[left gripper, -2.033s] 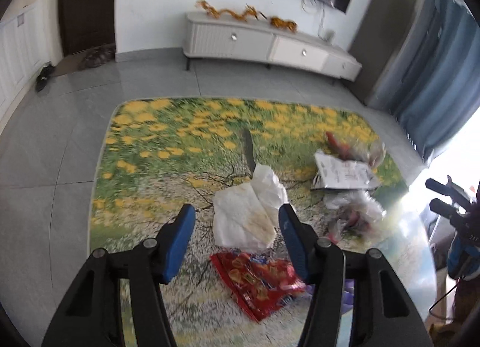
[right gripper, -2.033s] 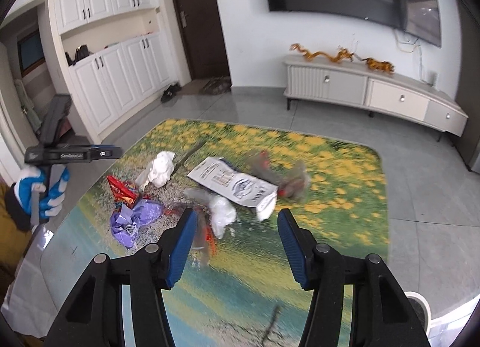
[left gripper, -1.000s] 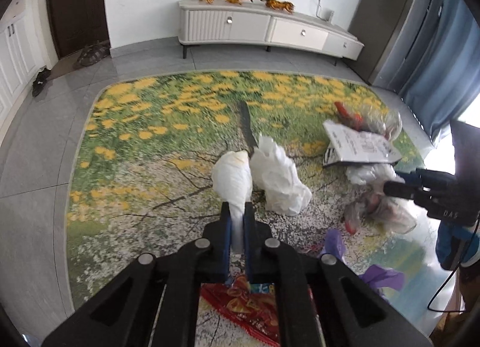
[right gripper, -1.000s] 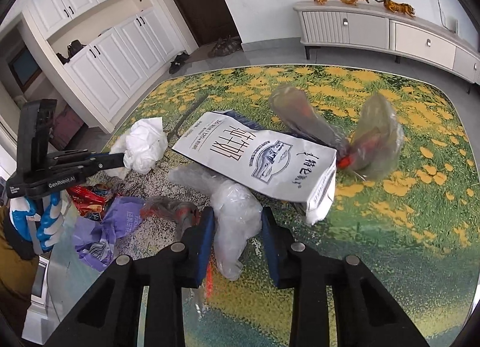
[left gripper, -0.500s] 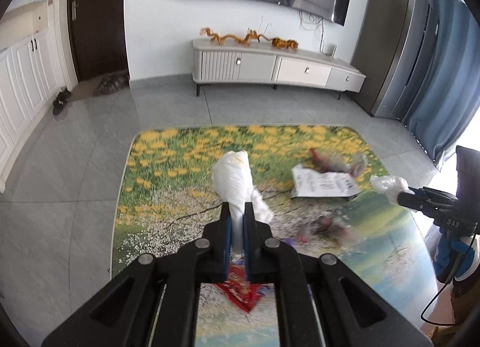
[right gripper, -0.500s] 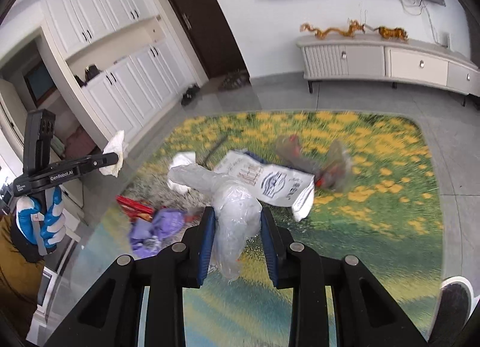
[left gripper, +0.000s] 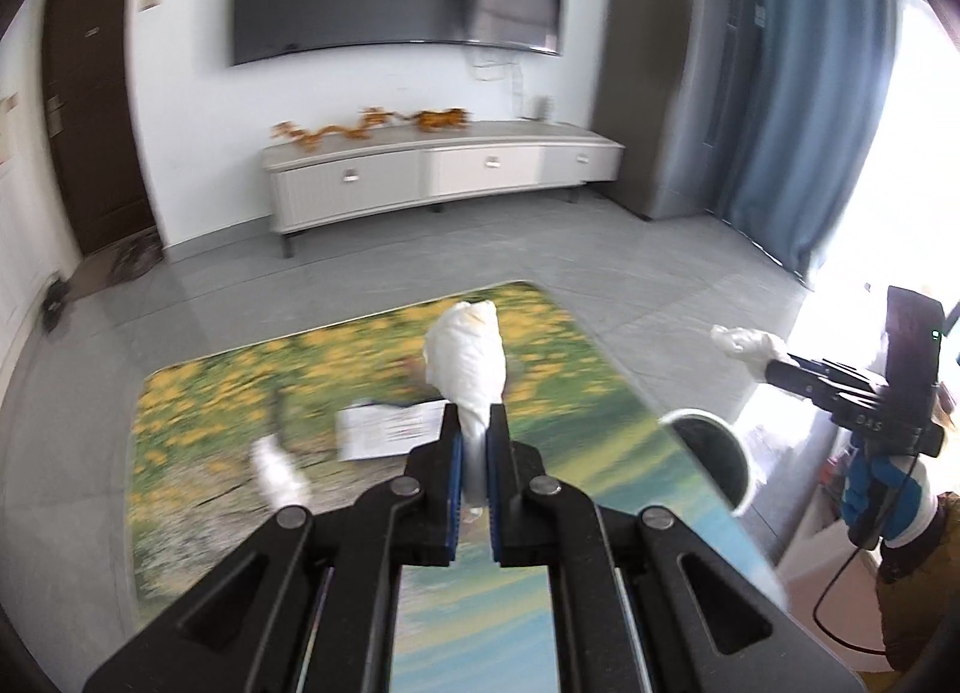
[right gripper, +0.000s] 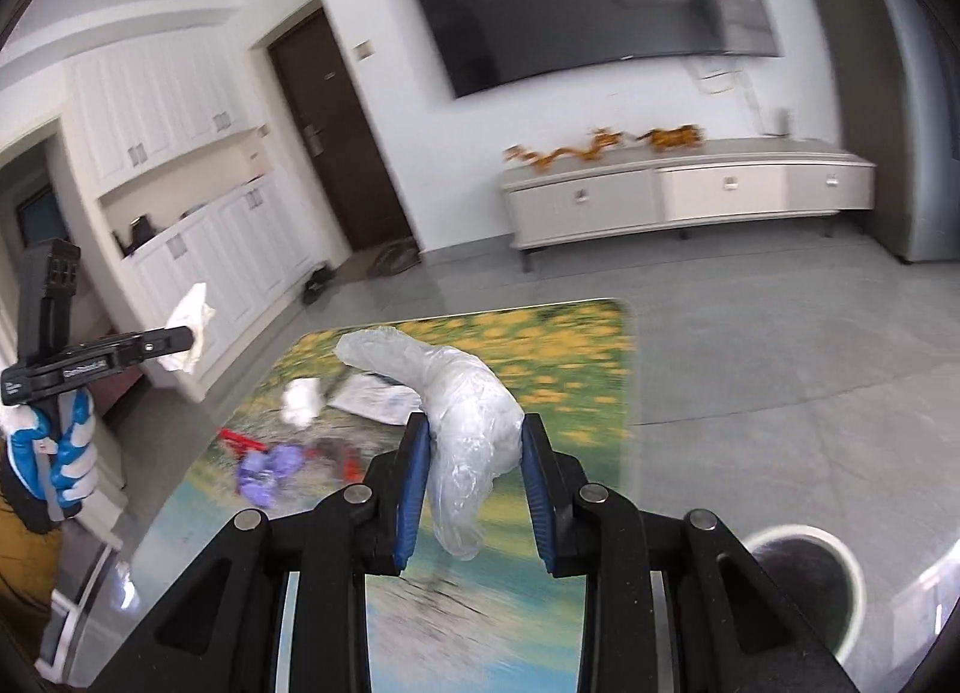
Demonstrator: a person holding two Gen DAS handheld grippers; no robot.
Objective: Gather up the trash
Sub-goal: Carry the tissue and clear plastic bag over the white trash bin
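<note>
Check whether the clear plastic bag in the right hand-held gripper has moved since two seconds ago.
Yes. The clear plastic bag has come up off the floral tabletop, where it lay beside the white packet.

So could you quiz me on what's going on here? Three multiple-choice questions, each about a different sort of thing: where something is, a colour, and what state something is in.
1. Where is the round bin?
A. On the TV cabinet
B. On the floor just past the table's right edge
C. On the table among the litter

2. What colour is the crumpled wrapper lying next to the red one?
A. Purple
B. Orange
C. Black

3. How do the left gripper's jaws stand?
A. Wide open, holding nothing
B. Closed on a white paper wad
C. Closed on the printed white bag

Answers: B, the bin sits low beside the table. A, the purple wrapper lies by the red wrapper. B, the left gripper pinches the white paper wad, while the printed white bag lies on the table.
</note>
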